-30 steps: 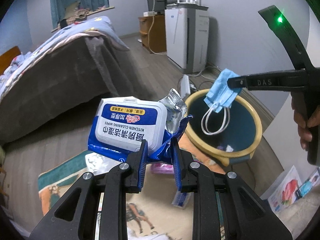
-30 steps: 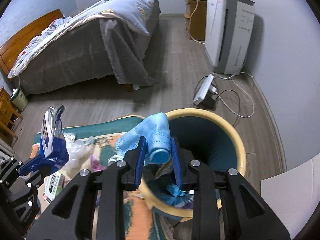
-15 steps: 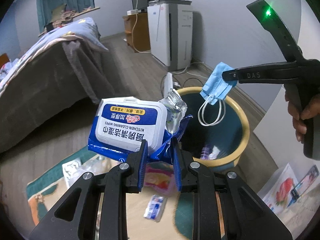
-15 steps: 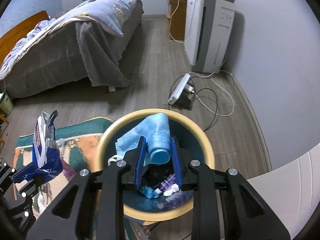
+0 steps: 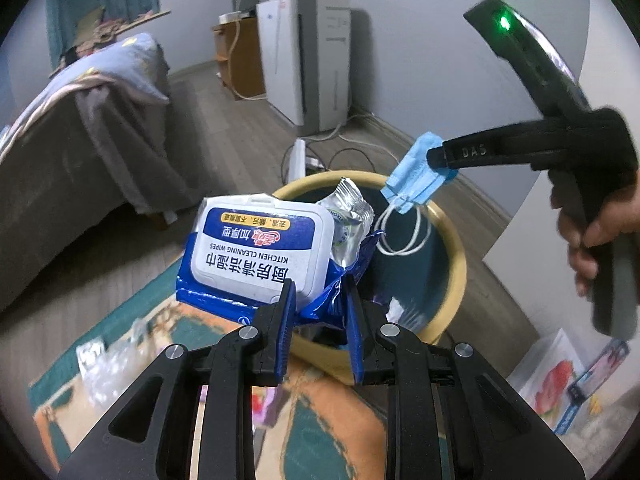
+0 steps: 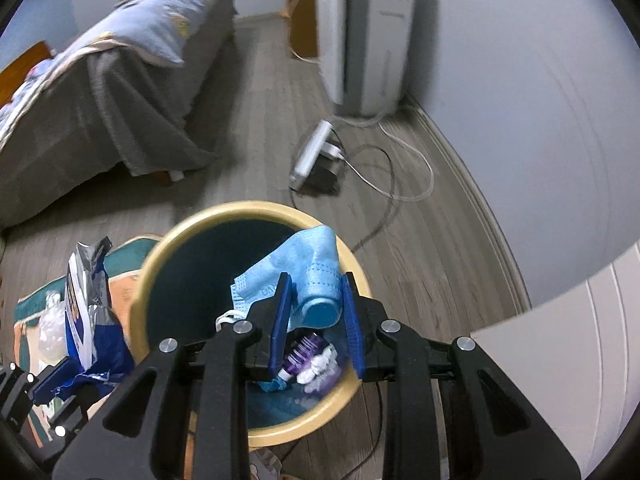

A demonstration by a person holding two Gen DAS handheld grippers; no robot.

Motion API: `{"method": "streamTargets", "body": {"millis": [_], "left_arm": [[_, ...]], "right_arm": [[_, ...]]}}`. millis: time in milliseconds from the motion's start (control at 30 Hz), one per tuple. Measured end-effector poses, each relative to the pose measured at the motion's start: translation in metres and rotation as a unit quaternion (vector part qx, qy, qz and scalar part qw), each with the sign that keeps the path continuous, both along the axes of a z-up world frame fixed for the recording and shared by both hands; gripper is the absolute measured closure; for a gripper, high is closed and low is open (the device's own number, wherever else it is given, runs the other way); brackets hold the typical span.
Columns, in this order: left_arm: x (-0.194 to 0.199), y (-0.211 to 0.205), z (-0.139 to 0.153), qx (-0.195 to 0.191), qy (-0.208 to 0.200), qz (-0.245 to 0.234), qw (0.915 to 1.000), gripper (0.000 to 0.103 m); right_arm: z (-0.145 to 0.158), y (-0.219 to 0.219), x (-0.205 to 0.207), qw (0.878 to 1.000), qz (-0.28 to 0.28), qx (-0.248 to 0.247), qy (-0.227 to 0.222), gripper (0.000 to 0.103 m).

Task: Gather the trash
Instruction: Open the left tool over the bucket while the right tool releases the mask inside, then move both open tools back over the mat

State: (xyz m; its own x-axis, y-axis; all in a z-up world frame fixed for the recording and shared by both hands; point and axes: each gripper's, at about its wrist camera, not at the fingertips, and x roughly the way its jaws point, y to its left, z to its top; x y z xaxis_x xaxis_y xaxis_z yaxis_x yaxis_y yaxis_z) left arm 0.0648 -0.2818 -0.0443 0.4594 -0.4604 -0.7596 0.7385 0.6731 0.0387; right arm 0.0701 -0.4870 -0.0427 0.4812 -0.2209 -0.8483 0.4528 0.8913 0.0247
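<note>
Both hand-held grippers reached the bin, clamping mask and wipes pack.

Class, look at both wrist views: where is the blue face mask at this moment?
The face mask is pinched in the right gripper, hanging over the open trash bin, right of the wipes packet.

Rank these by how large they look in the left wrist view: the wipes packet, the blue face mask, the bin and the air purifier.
1. bin
2. wipes packet, though it sits close to the camera, so its look is inflated
3. air purifier, far off, so it looks smaller than it is
4. blue face mask
</note>
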Motion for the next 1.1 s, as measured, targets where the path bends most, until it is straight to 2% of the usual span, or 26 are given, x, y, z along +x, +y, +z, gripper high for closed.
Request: {"method": "streamTargets", "body": {"millis": [167, 267, 400, 433, 467, 500, 533, 600, 700, 733, 800, 833, 900, 967, 1100], "left_arm": [[0.008, -0.023, -0.021, 0.027, 0.008, -0.018, 0.9994, 0.077], [0.012, -0.032, -0.027, 0.039, -0.002, -0.019, 0.9991, 0.077], [0.014, -0.032, -0.027, 0.026, 0.004, -0.019, 0.9995, 0.072], [0.013, -0.03, -0.026, 0.024, 0.002, -0.02, 0.9995, 0.067], [0.013, -0.029, -0.025, 0.023, 0.0, -0.018, 0.9996, 0.058], [0.013, -0.026, -0.024, 0.019, -0.002, -0.014, 0.9997, 0.054], [0.012, -0.024, -0.024, 0.015, -0.002, -0.012, 0.9998, 0.051], [0.012, -0.018, -0.022, 0.01, 0.0, -0.003, 0.9999, 0.05], [0.011, -0.006, -0.018, 0.002, -0.003, 0.01, 0.9999, 0.035], [0.01, 0.001, -0.016, 0.001, -0.005, 0.02, 0.9998, 0.026], [0.01, 0.015, -0.011, -0.002, -0.008, 0.038, 0.9992, 0.015], [0.01, 0.024, -0.007, -0.002, -0.012, 0.051, 0.9986, 0.01], [0.011, 0.042, 0.001, -0.003, -0.017, 0.072, 0.9973, 0.009], [0.014, 0.062, 0.009, 0.003, -0.019, 0.095, 0.9953, 0.008], [0.019, 0.115, 0.028, 0.003, -0.019, 0.149, 0.9886, 0.007]], "right_arm": [[-0.007, -0.003, 0.001, 1.0, -0.005, 0.006, 0.007, 0.078], [-0.006, -0.001, 0.003, 1.0, 0.0, 0.005, 0.005, 0.078], [-0.008, 0.0, 0.004, 1.0, 0.006, 0.01, 0.004, 0.075], [-0.009, -0.001, 0.005, 1.0, 0.007, 0.01, 0.005, 0.075], [-0.009, -0.001, 0.005, 1.0, 0.007, 0.012, 0.005, 0.075], [-0.009, 0.0, 0.006, 1.0, 0.009, 0.014, 0.005, 0.075], [-0.009, 0.001, 0.006, 1.0, 0.011, 0.017, 0.004, 0.072], [-0.008, 0.004, 0.007, 1.0, 0.013, 0.016, 0.001, 0.054], [-0.006, 0.008, 0.008, 1.0, 0.017, 0.012, 0.0, 0.049], [-0.006, 0.009, 0.008, 1.0, 0.017, 0.013, -0.001, 0.046], [-0.005, 0.012, 0.009, 1.0, 0.018, 0.015, -0.002, 0.03], [-0.004, 0.014, 0.01, 1.0, 0.02, 0.016, -0.003, 0.027], [-0.001, 0.024, 0.013, 0.999, 0.033, 0.015, -0.006, 0.014], [0.003, 0.033, 0.015, 0.999, 0.043, 0.01, -0.013, 0.006], [0.013, 0.057, 0.022, 0.997, 0.07, 0.012, -0.028, 0.006]]}}
